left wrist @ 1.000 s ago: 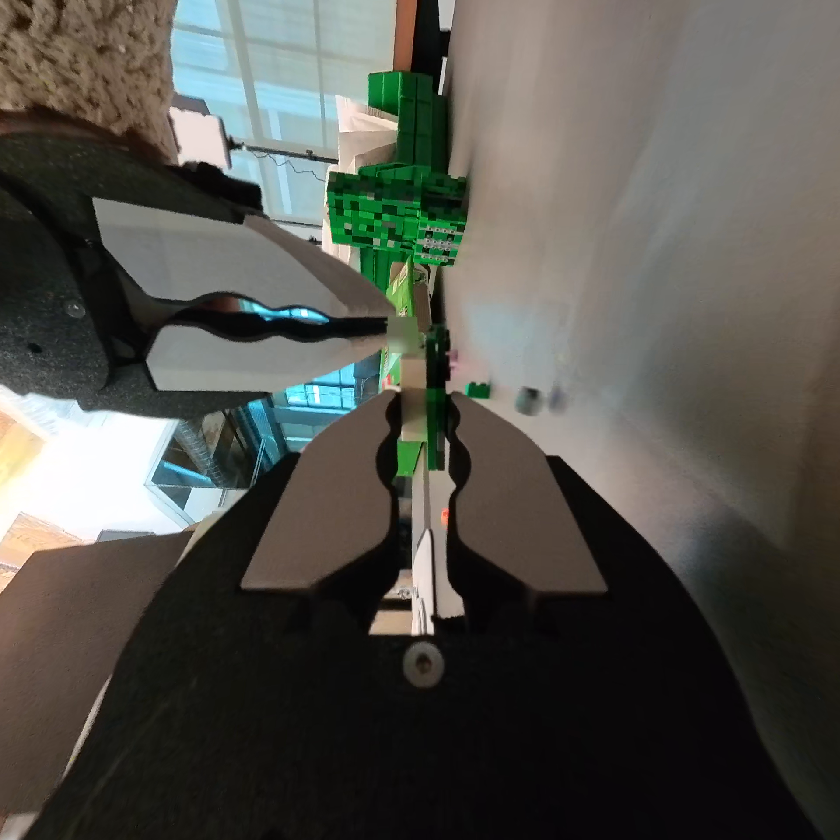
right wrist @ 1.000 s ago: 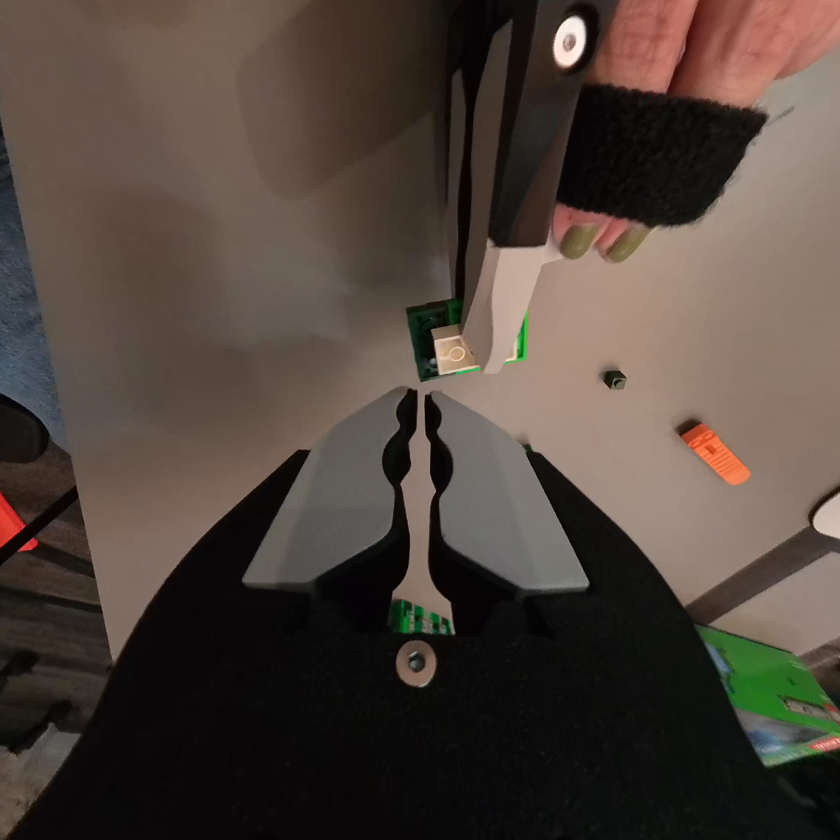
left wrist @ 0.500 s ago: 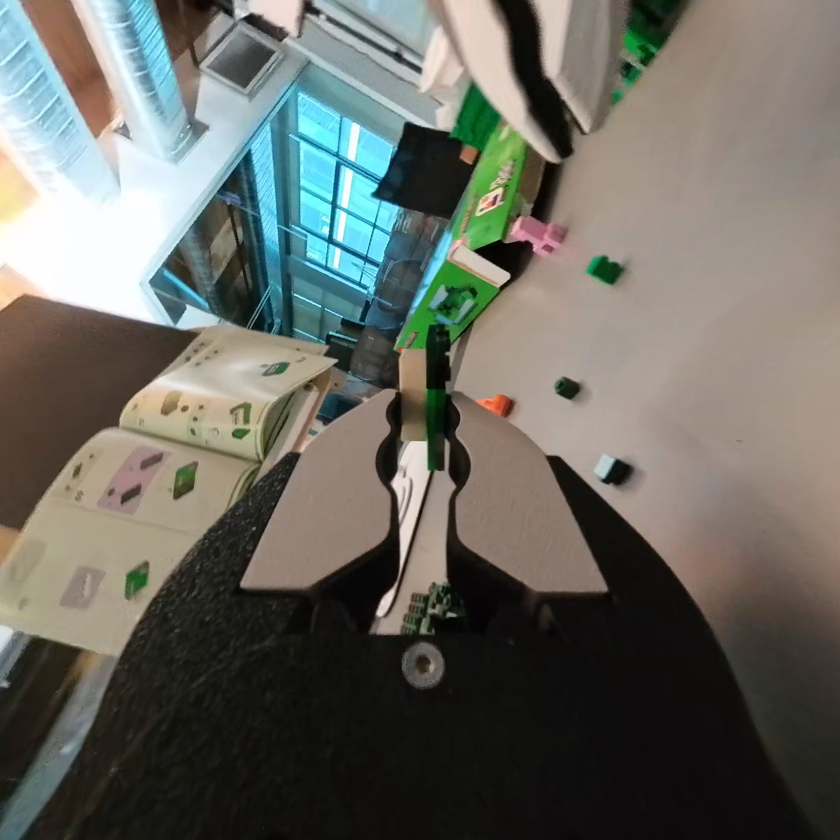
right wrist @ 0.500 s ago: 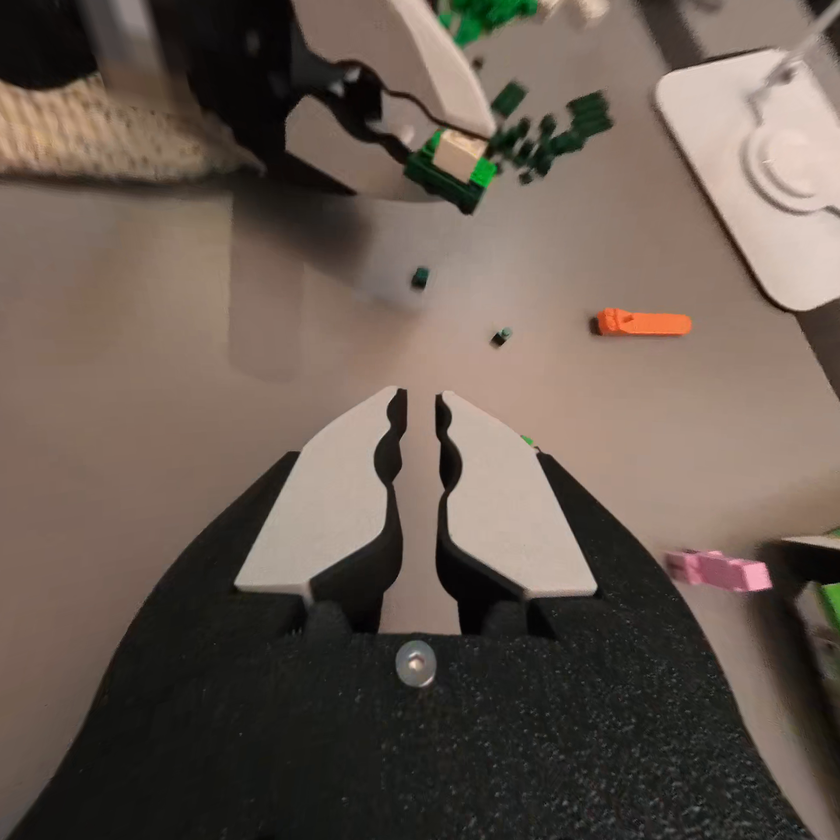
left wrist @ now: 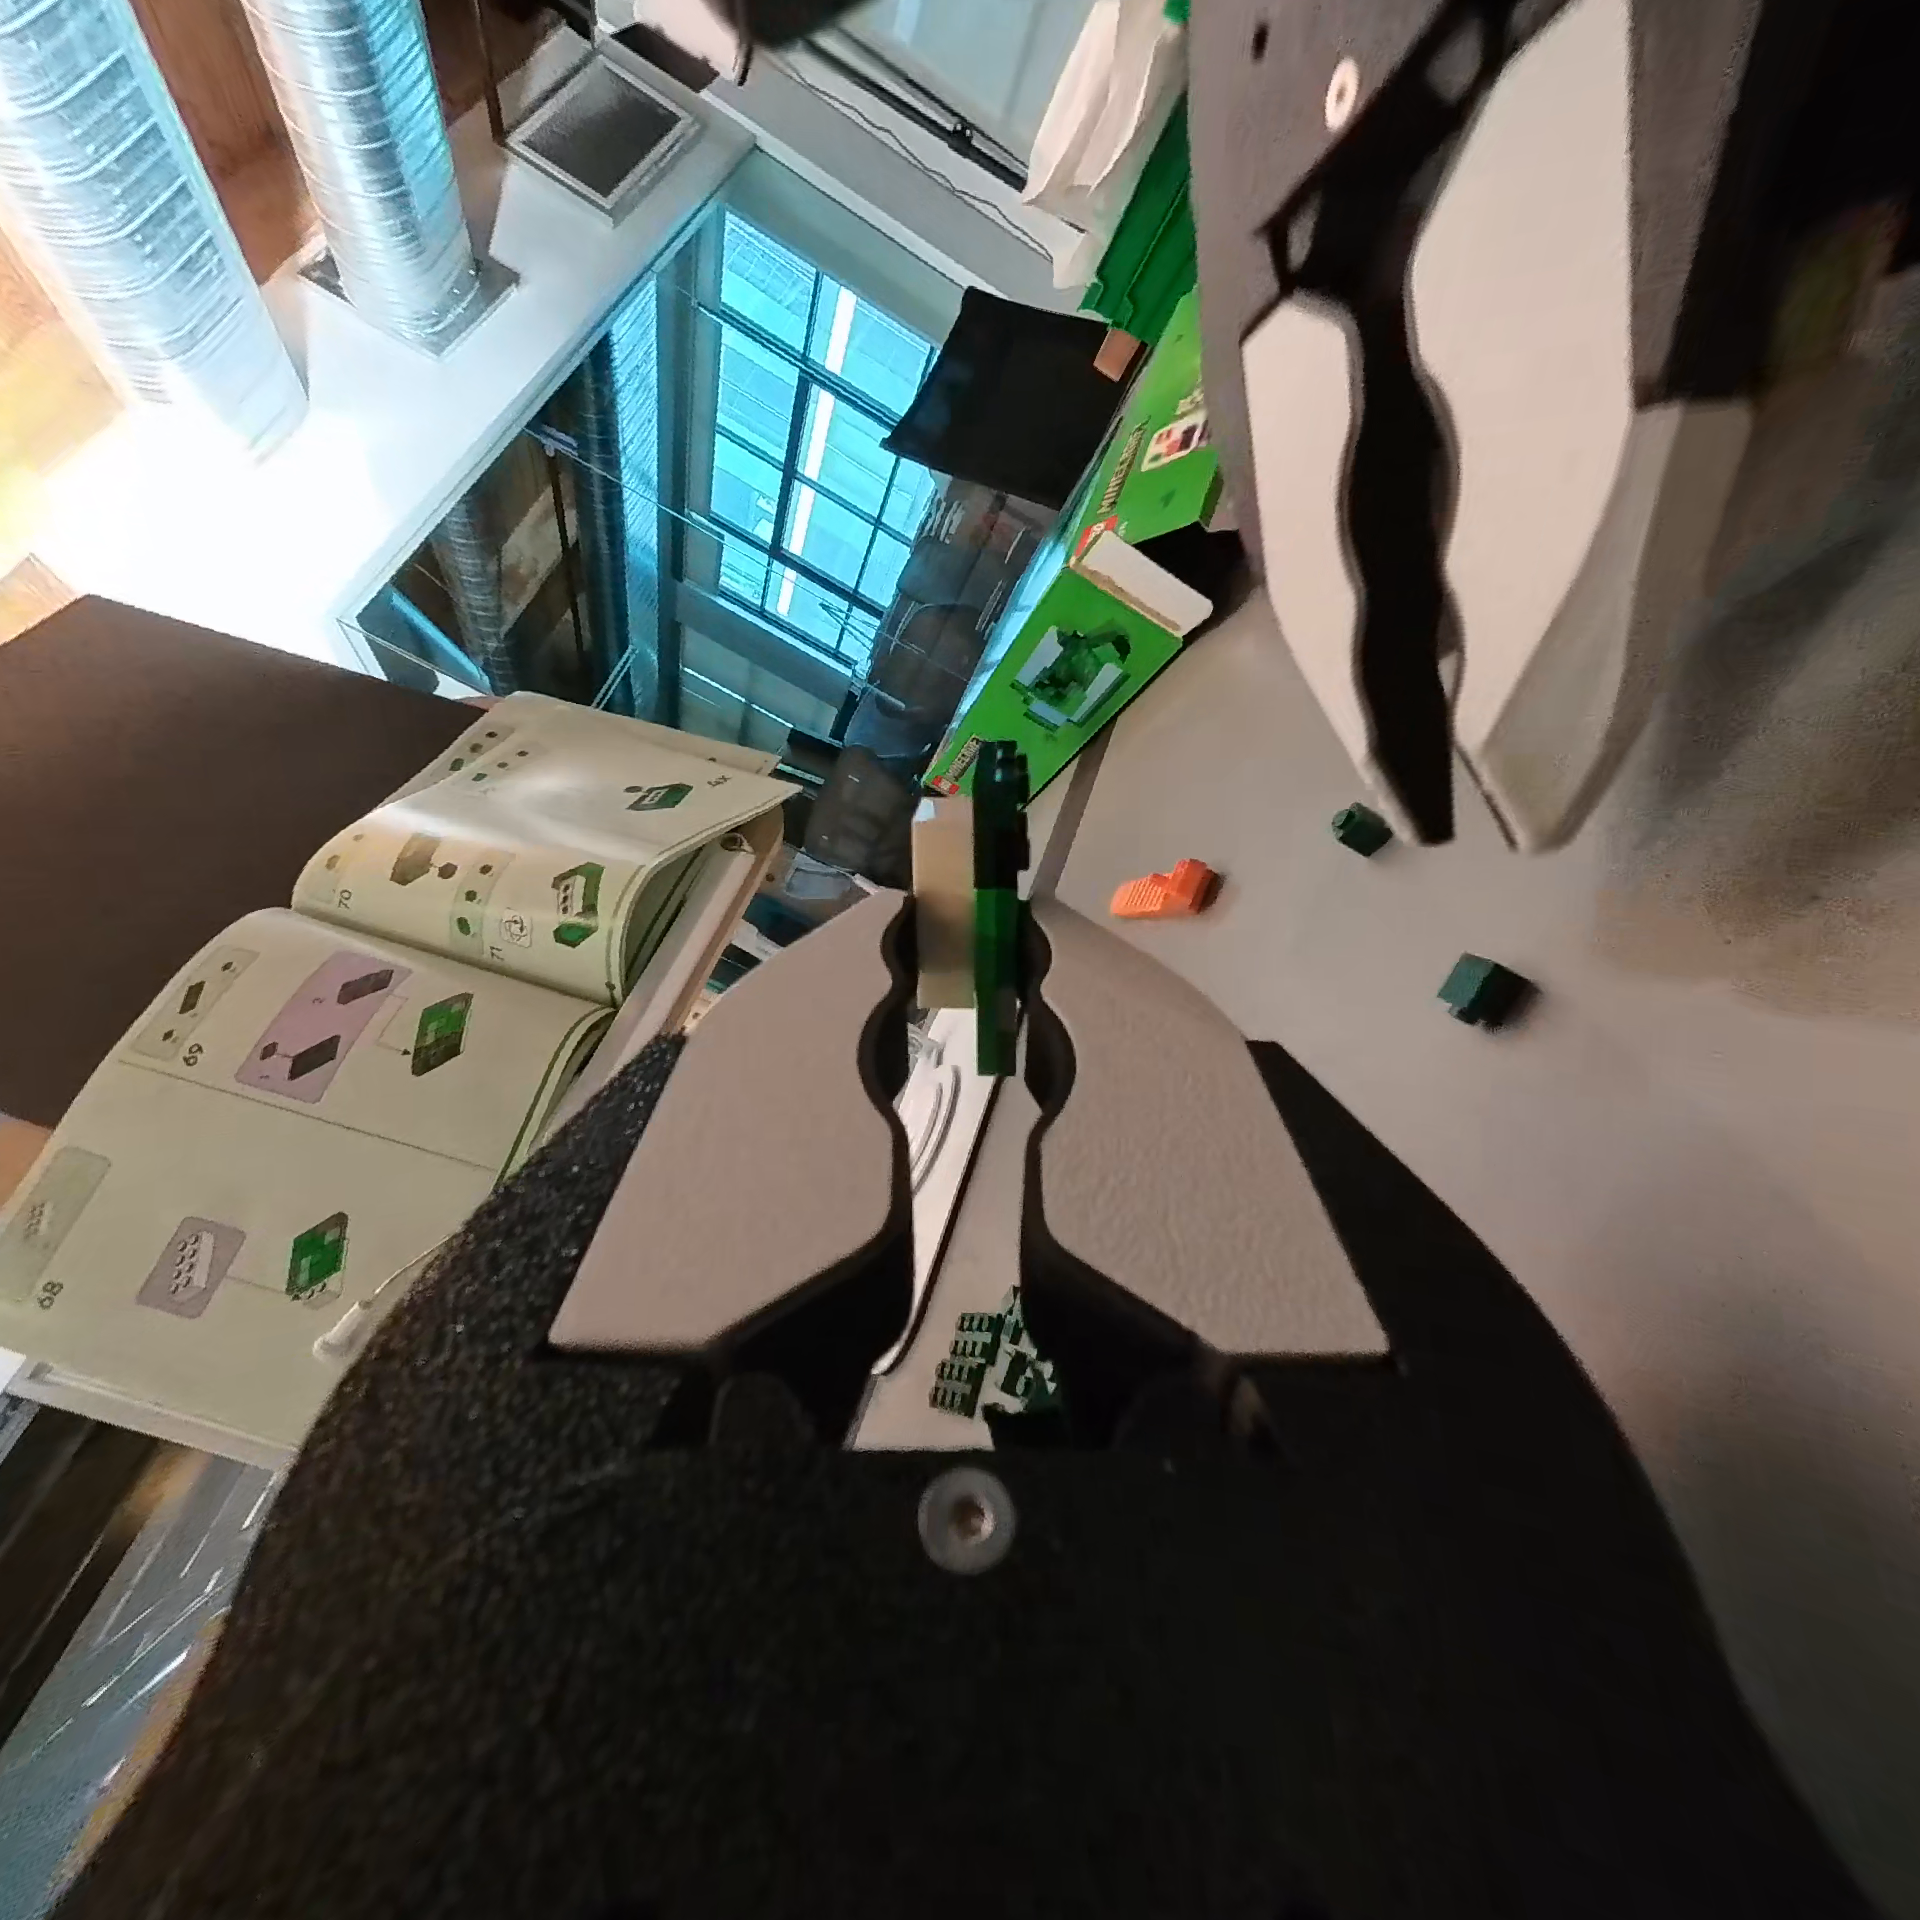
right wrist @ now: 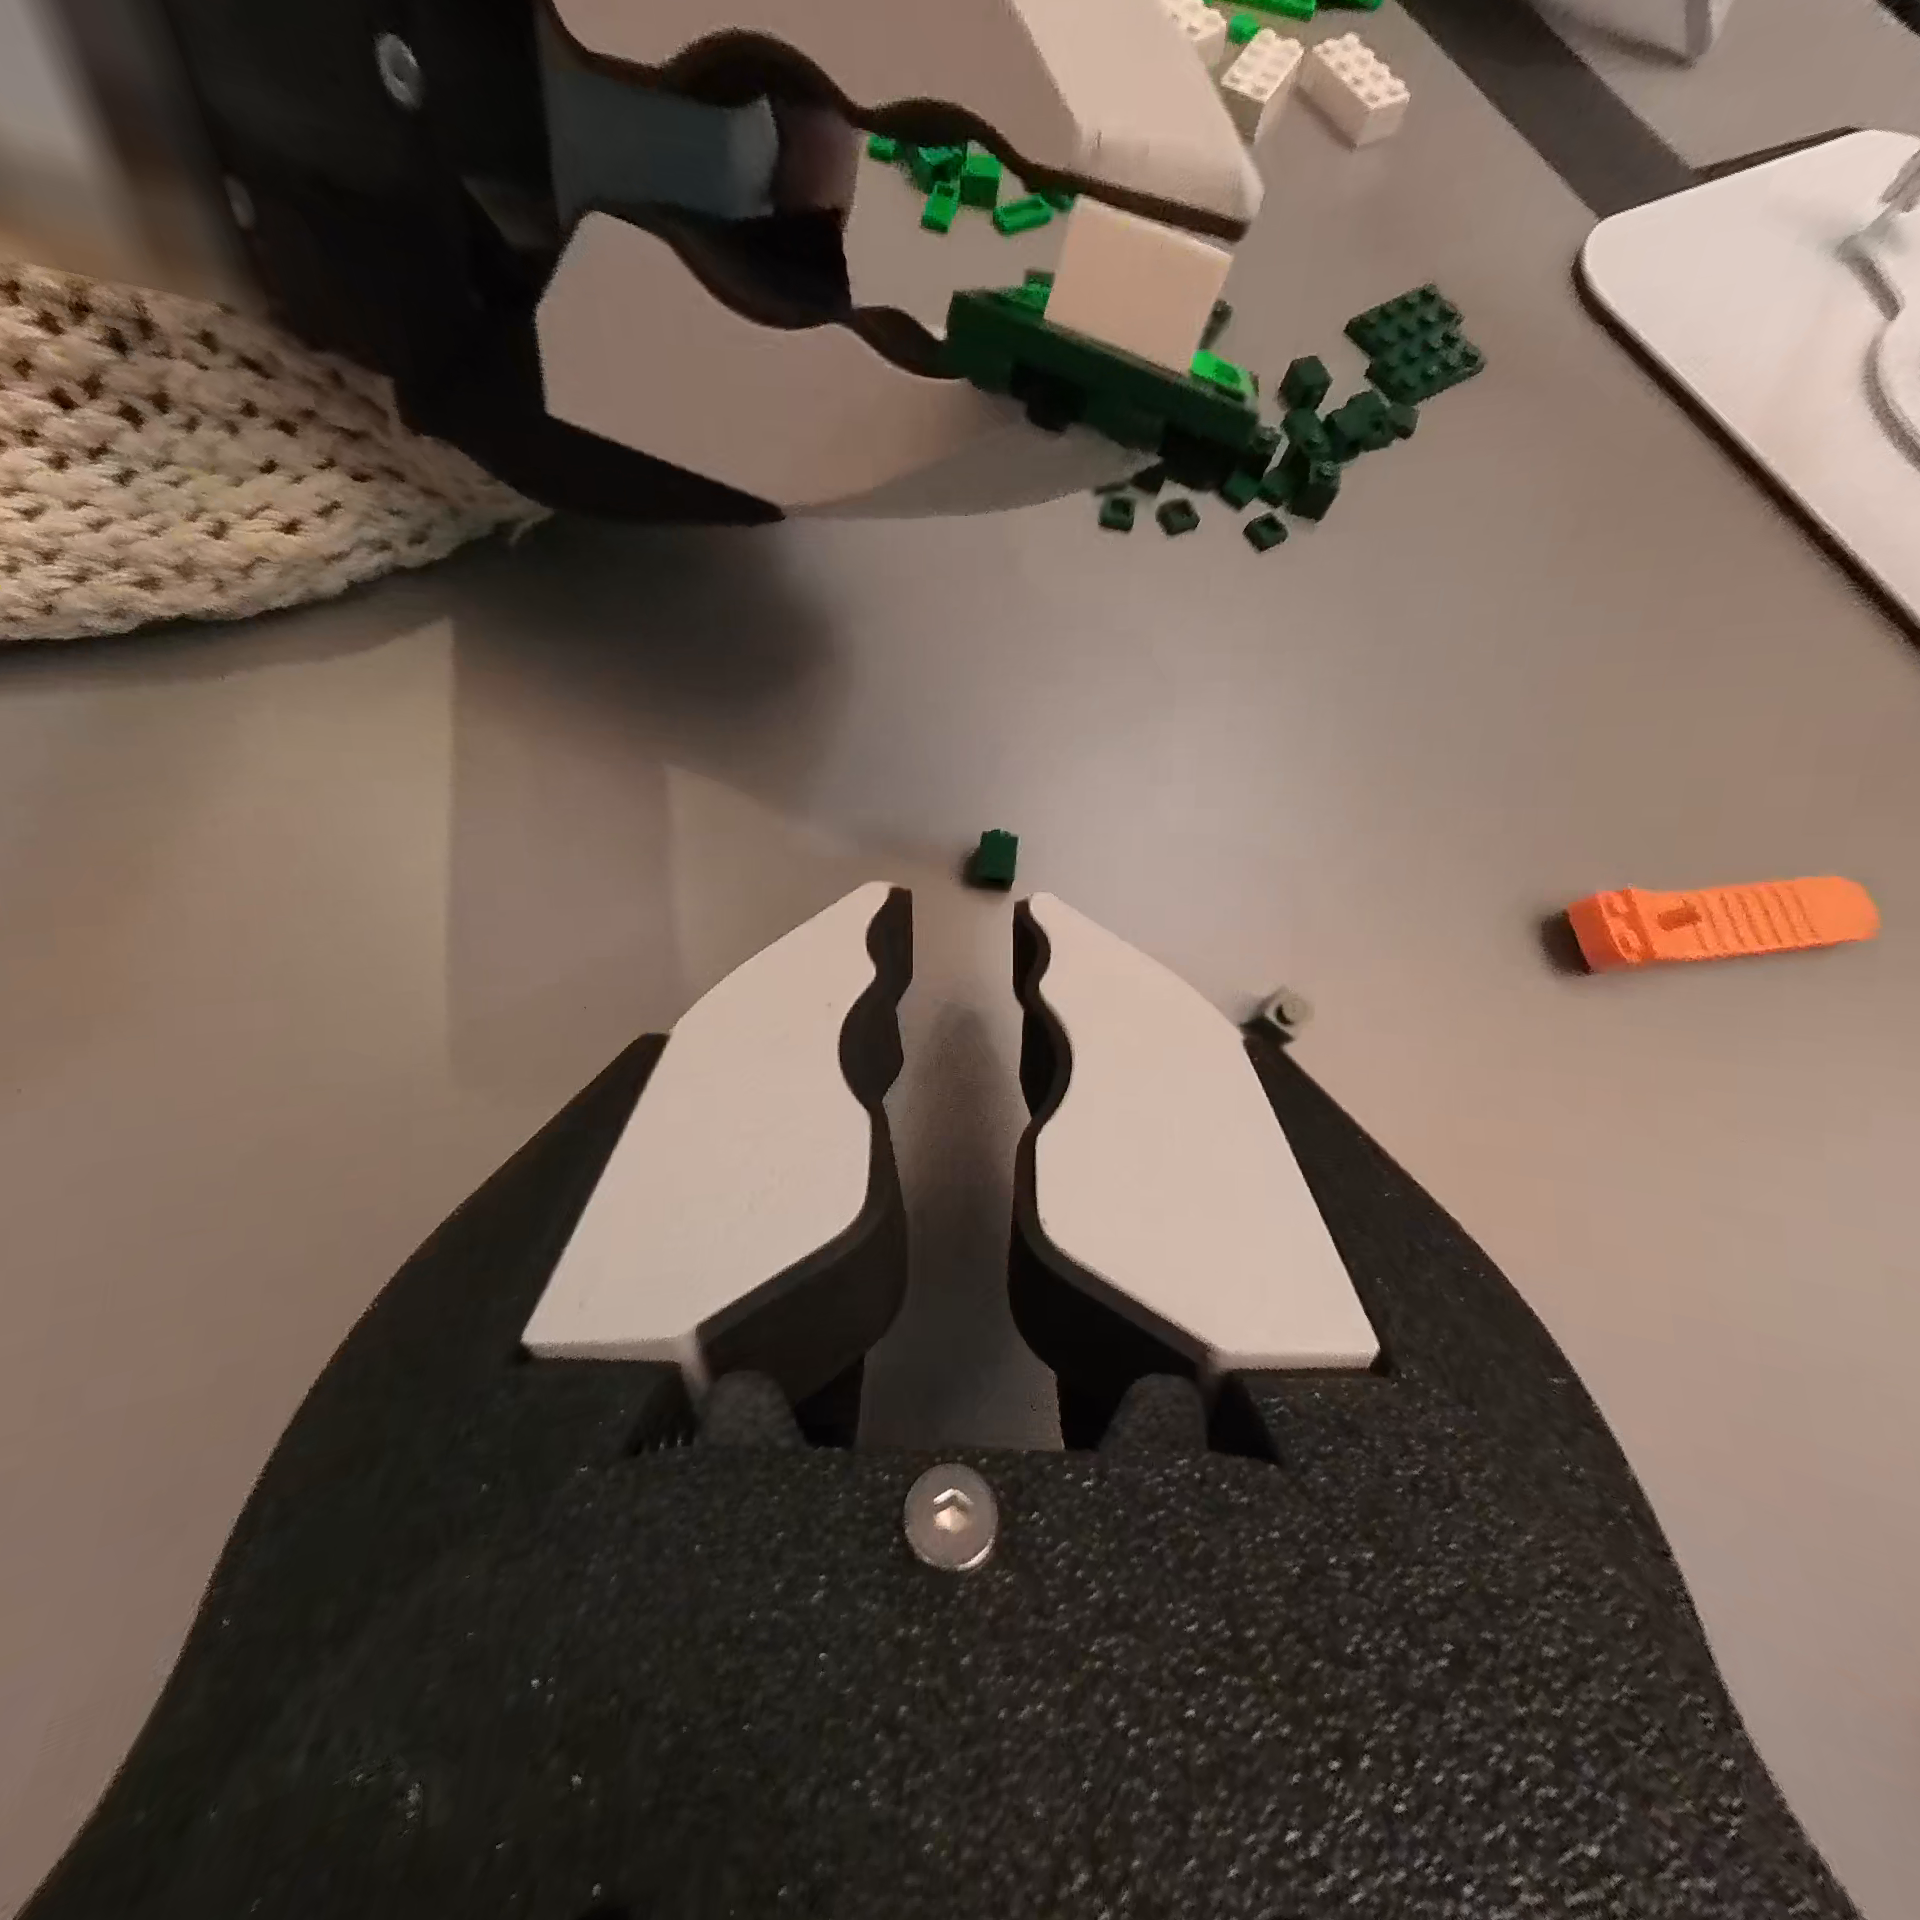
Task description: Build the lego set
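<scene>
My left gripper (left wrist: 966, 914) is shut on a small assembly (left wrist: 992, 935), a green plate stack with a white brick on it, held edge-on above the table. In the right wrist view the same assembly (right wrist: 1132, 301) sits in the left gripper (right wrist: 1101, 322) at the upper left, above the table. My right gripper (right wrist: 961, 904) is open by a narrow gap and empty, low over the grey table (right wrist: 312, 935). A small dark green brick (right wrist: 992, 860) lies just ahead of its tips. The right gripper also shows in the left wrist view (left wrist: 1403, 810), at the upper right.
A pile of dark green pieces (right wrist: 1320, 436) and white bricks (right wrist: 1320, 73) lie at the far side. An orange brick separator (right wrist: 1725, 925) and a tiny grey piece (right wrist: 1278, 1010) lie to the right. A white stand base (right wrist: 1766, 343), open instruction booklet (left wrist: 364, 1039) and green box (left wrist: 1070, 665) border the table. Spacing between my two grippers at the tips: around 8 cm. From either gripper's tips it is about 15 cm to the orange brick separator (right wrist: 1725, 925).
My right gripper has pulled away from the assembly, dropped toward the table and opened a little. My left gripper has swung round, still holding the assembly.
</scene>
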A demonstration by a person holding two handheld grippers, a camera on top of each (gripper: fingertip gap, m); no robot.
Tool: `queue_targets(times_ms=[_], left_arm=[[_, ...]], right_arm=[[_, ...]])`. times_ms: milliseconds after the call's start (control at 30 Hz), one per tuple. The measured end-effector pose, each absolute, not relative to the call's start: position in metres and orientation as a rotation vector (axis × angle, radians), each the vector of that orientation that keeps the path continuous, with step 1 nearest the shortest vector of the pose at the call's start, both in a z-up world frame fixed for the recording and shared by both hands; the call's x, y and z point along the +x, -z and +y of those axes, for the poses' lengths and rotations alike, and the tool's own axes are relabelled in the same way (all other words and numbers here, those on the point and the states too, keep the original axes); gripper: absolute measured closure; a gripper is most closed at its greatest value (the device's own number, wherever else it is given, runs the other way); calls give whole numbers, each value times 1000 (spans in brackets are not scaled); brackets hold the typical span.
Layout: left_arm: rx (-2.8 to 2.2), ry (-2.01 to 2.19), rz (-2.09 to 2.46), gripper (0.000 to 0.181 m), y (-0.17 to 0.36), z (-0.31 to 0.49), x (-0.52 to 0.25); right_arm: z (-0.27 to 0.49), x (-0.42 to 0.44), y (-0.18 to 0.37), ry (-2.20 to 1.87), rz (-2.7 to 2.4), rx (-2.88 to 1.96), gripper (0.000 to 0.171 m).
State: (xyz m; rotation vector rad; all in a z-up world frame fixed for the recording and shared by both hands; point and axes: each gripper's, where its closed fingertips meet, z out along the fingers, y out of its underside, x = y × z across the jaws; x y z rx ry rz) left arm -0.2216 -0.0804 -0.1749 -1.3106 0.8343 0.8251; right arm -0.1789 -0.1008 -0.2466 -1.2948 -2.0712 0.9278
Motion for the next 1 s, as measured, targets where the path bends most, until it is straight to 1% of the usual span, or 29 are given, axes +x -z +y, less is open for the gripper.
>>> queue_targets(times_ms=[400,567,767,867,1000], left_arm=[[-1326,-807,814,165,174,-91,-227],[-1327,-809,833,165,176,-93,-224],[-1328,-807,836,165,177,-94,-224],[-1329,-808,850,165,178,-93,-222],[-1325,-810,923,165,186,-92,-213]], right_arm=[[-102,-191,263,-948,-2105,-1359,148],[-102,-194,265,-923,-2113,-1361,151],[-99,-197,266,-868,-2126,-1366,163],[-96,-192,259,-836,-2120,-1302,163],[-90,-179,234,-862,-2063,-1212,163]])
